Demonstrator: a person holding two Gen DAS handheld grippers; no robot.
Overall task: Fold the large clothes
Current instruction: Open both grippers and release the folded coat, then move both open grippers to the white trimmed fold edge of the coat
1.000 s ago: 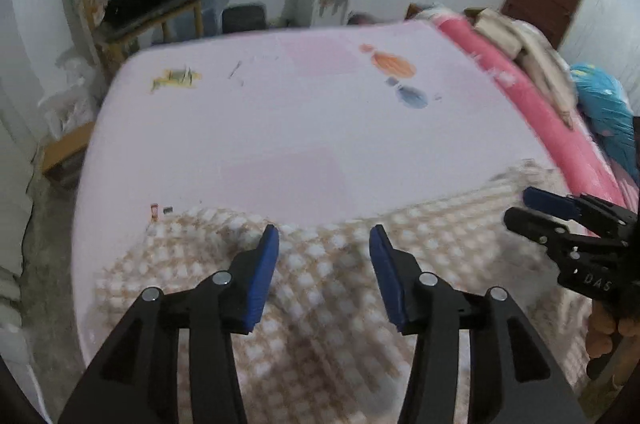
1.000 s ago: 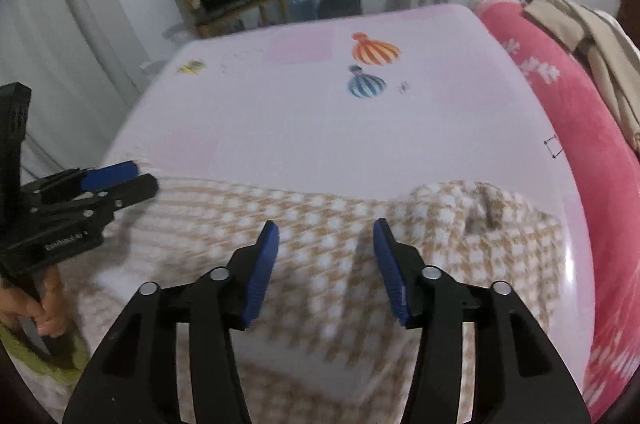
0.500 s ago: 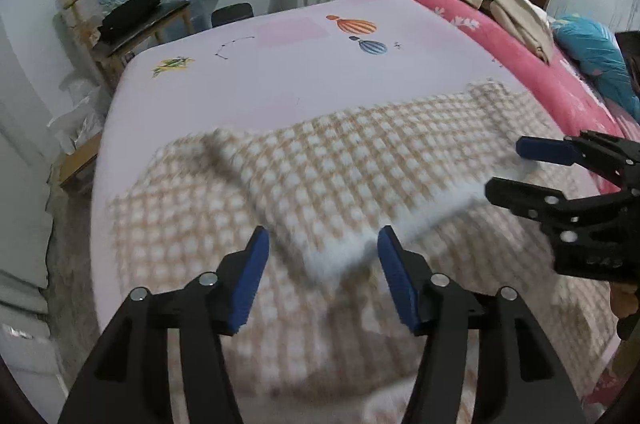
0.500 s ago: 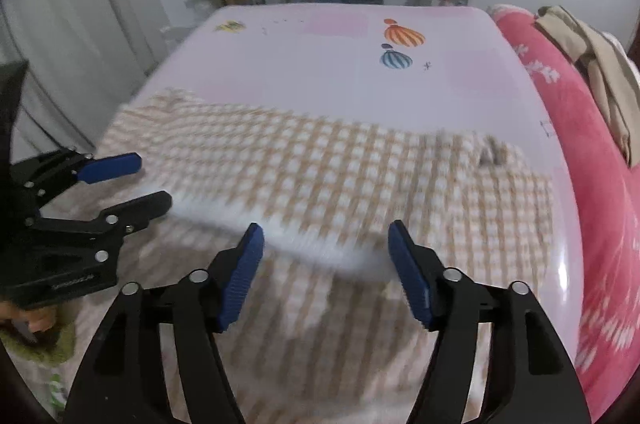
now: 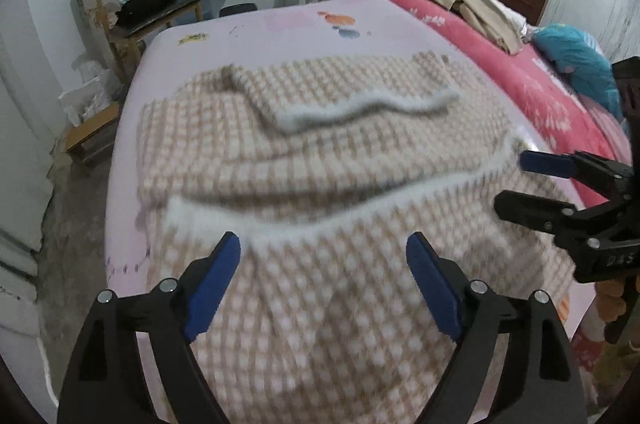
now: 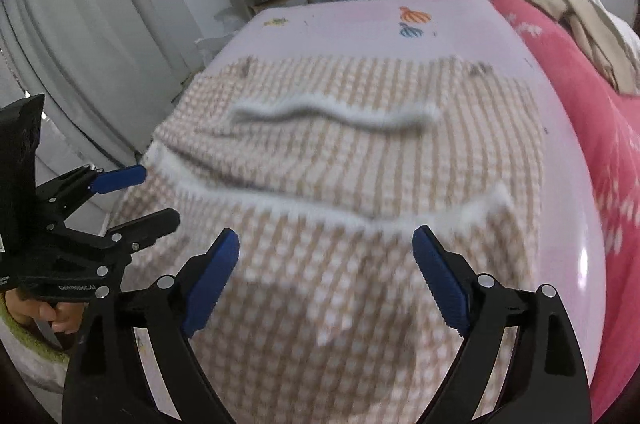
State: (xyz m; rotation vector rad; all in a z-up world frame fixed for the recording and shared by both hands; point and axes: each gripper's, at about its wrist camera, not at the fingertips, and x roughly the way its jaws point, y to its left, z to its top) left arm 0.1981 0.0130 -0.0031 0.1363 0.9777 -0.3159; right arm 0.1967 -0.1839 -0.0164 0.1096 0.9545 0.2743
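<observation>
Chair [image 5: 132, 4]: stands by the wall at the far left, off the bed, with a dark bundle on its seat, out of the way of the folding.
Left gripper [image 5: 322, 284]: hangs over the near part of the checked cloth. Its jaws are opening wide and nothing is between them, so I think it is letting the cloth lie.
Checked garment [image 5: 320, 160]: the big tan and white one lies on the bed, in the middle, folded over itself with fluffy white edges on top. It looks partly folded, not done yet.
Bed [image 6: 360, 24]: pale pink sheet with little balloon pictures; it is big and flat, good for spreading large clothes.
Right gripper [image 6: 326, 284]: over the near part of the cloth too, beside the left one. Its jaws are opening wide, with nothing held.
Pink blanket [image 6: 592, 96]: at the right side, with beige clothes piled on it, maybe waiting their turn.
Writing: a small white word on the left gripper's body in the right wrist view; too blurry to read surely.
</observation>
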